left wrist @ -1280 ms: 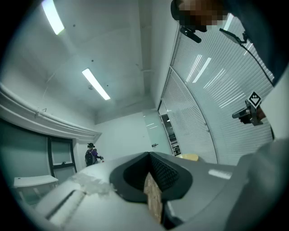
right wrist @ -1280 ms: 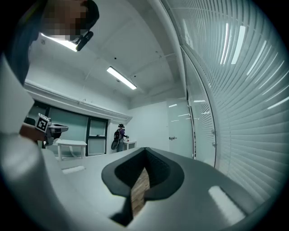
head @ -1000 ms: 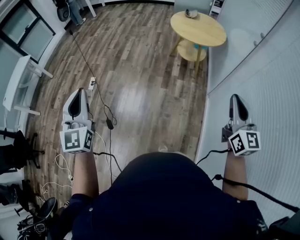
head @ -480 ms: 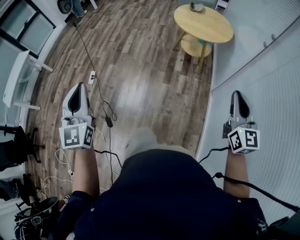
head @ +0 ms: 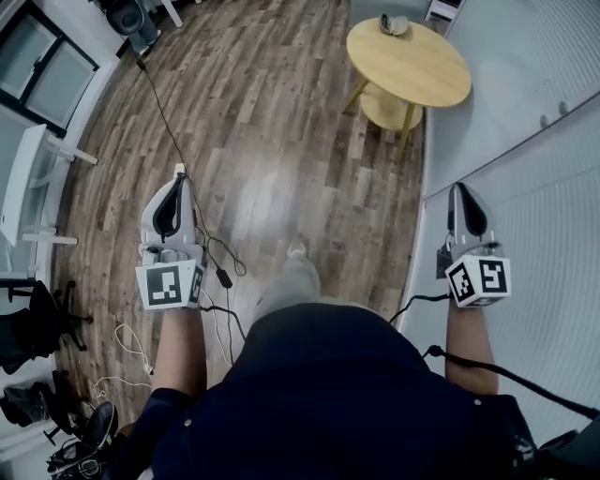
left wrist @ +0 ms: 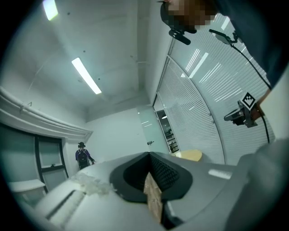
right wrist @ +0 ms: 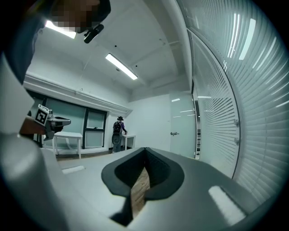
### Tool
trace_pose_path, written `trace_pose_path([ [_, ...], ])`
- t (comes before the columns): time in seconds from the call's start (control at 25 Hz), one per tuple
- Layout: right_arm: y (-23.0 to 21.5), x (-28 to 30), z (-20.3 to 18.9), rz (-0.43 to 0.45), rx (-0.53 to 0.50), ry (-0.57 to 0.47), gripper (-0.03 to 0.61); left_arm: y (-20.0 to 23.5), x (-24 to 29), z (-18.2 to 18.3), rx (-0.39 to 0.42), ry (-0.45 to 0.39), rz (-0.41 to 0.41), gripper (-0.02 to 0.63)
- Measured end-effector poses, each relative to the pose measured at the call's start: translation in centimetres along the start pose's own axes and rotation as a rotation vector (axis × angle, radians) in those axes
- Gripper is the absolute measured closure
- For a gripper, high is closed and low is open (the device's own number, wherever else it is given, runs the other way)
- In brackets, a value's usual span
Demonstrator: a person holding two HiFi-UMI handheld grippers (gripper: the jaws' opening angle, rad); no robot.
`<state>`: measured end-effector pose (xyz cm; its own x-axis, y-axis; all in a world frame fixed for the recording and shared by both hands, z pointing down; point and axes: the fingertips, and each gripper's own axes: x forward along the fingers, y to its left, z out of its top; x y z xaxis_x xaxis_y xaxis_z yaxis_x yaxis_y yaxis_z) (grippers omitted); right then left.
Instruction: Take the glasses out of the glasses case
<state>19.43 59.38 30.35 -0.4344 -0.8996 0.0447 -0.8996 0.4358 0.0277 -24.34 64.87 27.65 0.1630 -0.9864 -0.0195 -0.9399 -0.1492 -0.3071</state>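
Head view looks down on a person standing on a wooden floor (head: 281, 112), a tool in each hand held out in front at about waist height. The left tool (head: 178, 180) has its two jaws pressed together at the tips with nothing between them; the left gripper view confirms it, showing only a sliver of floor through the gap behind the tips. The right tool (head: 461, 190) is the same: jaws closed on nothing, pointing ahead beside the slatted glass wall (head: 525, 216).

Well ahead stands a small round wooden bench (head: 422, 75), and at its far edge lies a small object (head: 394, 24). It is too small to make out, but I take it for the glasses case; no glasses are to be seen. Cables (head: 220, 272) trail across the floor near the person's feet.

By my reckoning the task proper has not begun; this is the approach. Next the person needs to reach the bench, avoid the cables, open both tools, then steady the case with one and lift its lid with the other.
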Motion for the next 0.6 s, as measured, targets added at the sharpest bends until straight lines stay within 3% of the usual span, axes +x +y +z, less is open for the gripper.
trace_pose_path([
  [0.6,1.1,19.8,2.7,-0.062,-0.018,-0.010,0.571,10.2,21.1,-1.5,0.009,-0.071,-0.146,0.609],
])
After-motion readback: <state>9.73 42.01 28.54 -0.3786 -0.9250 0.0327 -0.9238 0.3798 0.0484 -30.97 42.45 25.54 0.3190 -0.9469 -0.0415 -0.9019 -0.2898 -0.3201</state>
